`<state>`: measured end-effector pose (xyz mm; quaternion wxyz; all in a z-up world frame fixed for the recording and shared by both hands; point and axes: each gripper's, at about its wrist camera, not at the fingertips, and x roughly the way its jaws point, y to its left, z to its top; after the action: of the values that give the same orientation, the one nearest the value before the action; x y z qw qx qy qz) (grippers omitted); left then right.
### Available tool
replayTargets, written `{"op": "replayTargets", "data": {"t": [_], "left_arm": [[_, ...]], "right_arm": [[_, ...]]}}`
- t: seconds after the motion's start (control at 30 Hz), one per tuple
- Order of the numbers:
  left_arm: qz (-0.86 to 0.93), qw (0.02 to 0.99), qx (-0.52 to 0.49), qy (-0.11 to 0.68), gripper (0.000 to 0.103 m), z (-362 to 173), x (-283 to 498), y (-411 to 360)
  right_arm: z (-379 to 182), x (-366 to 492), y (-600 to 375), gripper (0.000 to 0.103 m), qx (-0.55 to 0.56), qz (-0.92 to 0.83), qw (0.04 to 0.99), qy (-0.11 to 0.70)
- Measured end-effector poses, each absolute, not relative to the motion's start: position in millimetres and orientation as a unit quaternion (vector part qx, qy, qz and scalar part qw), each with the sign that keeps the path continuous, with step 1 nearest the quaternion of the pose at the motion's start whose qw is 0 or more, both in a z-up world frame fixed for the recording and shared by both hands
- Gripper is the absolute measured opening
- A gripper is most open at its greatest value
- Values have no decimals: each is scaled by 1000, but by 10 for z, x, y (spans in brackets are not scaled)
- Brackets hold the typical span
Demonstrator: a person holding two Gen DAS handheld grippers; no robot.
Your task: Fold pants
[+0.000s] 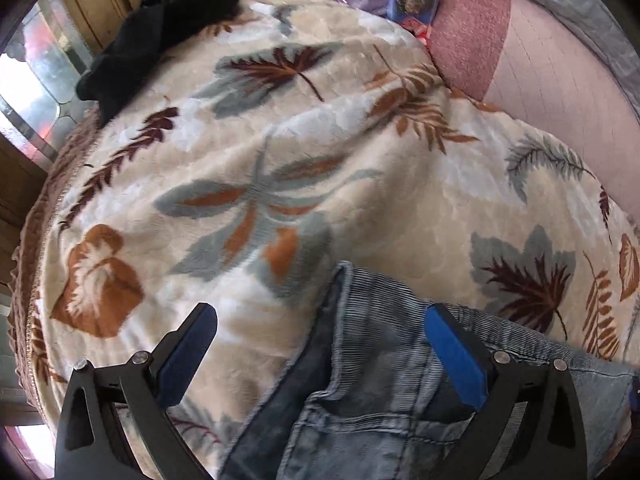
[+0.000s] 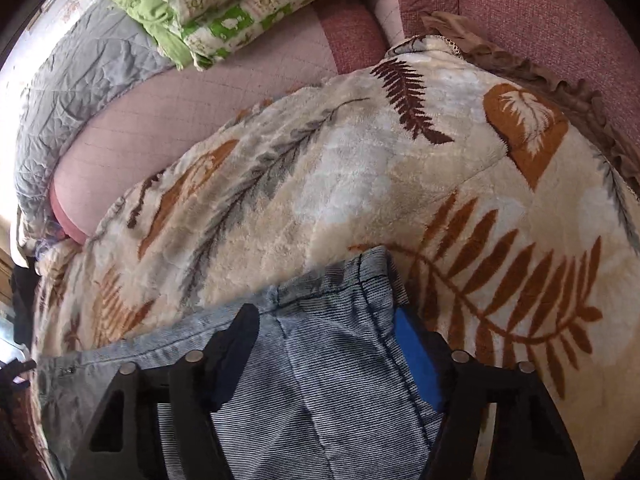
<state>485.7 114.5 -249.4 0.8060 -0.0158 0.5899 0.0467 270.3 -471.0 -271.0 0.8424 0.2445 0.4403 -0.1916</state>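
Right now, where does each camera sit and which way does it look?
Left wrist: on the left gripper, looking steeply down at the leaf blanket and jeans; both fingers show.
Right wrist: on the right gripper, looking down at the jeans between its fingers; a green quilt lies beyond.
Shared: the jeans and the blanket.

Both wrist views downward, close, sharing pants [image 1: 384,392]

Both tools point steeply down, the left tool [image 1: 320,320] spread wide, the right tool [image 2: 326,328] narrower.
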Motion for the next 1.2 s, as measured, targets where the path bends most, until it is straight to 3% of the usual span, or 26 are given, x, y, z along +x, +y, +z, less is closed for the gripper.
{"op": "replayTargets", "data": {"t": [0.07, 0.13, 0.2, 0.27, 0.6, 0.63, 0.7, 0.77, 0.87, 1.2], "left_arm": [[46, 803, 3, 594, 100, -2561, 4876, 1029], [46, 805, 24, 591, 92, -2592, 4884, 947], [35, 805, 31, 591, 51, -2582, 4886, 892], [14, 800, 21, 599, 37, -2578, 4903, 865], [16, 793, 43, 608, 37, -2680, 5011, 763], [18, 794, 50, 606, 35, -2689, 5016, 742], [20, 797, 68, 599, 17, -2714, 4993, 698], [21, 799, 74, 596, 7, -2727, 4984, 646], [24, 806, 81, 586, 4, -2703, 4930, 625], [-25, 855, 12, 517, 3, -1919, 4480, 829]], "right_arm": [[-2710, 2702, -4699, 66, 235, -194, 844, 442], [-2702, 2688, -4725, 65, 245, -192, 843, 439], [-2705, 2675, -4750, 57, 248, -197, 841, 438], [-2708, 2666, -4770, 53, 252, -199, 841, 436], [-2713, 2667, -4788, 53, 255, -195, 840, 437], [-2712, 2670, -4782, 51, 252, -196, 840, 439], [-2707, 2666, -4767, 37, 240, -204, 839, 444], [-2702, 2657, -4784, 26, 246, -194, 838, 447], [-2684, 2637, -4803, 17, 258, -183, 838, 445], [-2325, 2358, -4764, 12, 295, -152, 857, 395]]}}
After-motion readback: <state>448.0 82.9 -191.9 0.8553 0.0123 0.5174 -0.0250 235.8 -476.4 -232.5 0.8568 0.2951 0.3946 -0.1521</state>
